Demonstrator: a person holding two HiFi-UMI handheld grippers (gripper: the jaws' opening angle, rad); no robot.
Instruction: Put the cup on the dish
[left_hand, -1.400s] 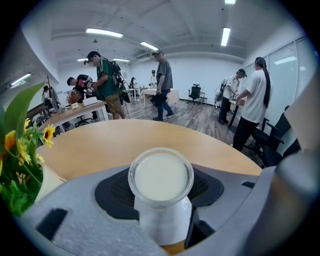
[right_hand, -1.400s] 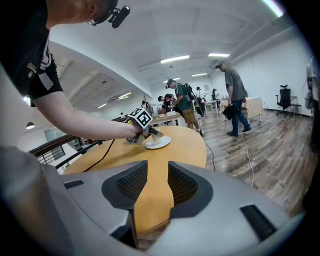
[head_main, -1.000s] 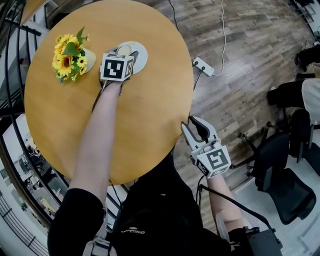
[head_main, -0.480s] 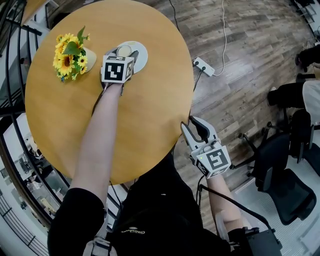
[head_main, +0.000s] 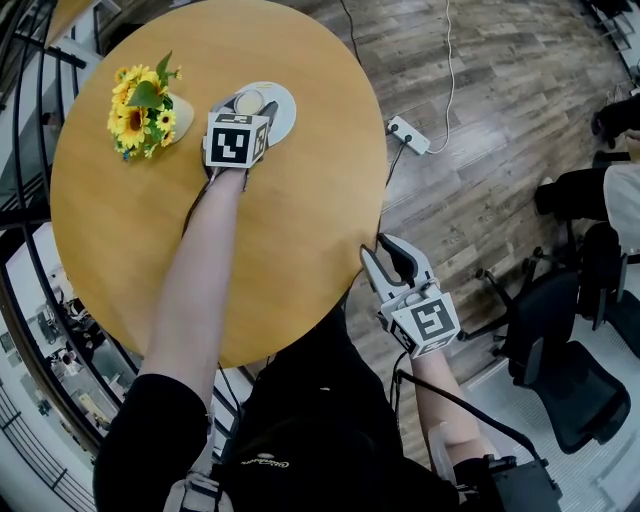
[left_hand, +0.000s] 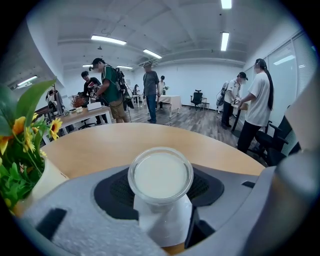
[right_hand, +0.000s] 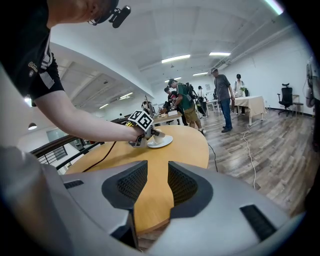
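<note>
Our left claw (left_hand: 160, 190) grips the small white cup (head_main: 248, 100) upright to seat it on the round white dish (head_main: 279, 112); right claw (right_hand: 151, 185) wide, empty.

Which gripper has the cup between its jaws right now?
The left gripper, over the table at the dish, is closed on the cup. The right gripper hangs open and empty beyond the table's edge.

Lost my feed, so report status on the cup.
Left hand-held gripper shut on cup, over the dish. Right hand-held gripper open, empty, off the table. Sunflowers beside, nothing blocking.
</note>
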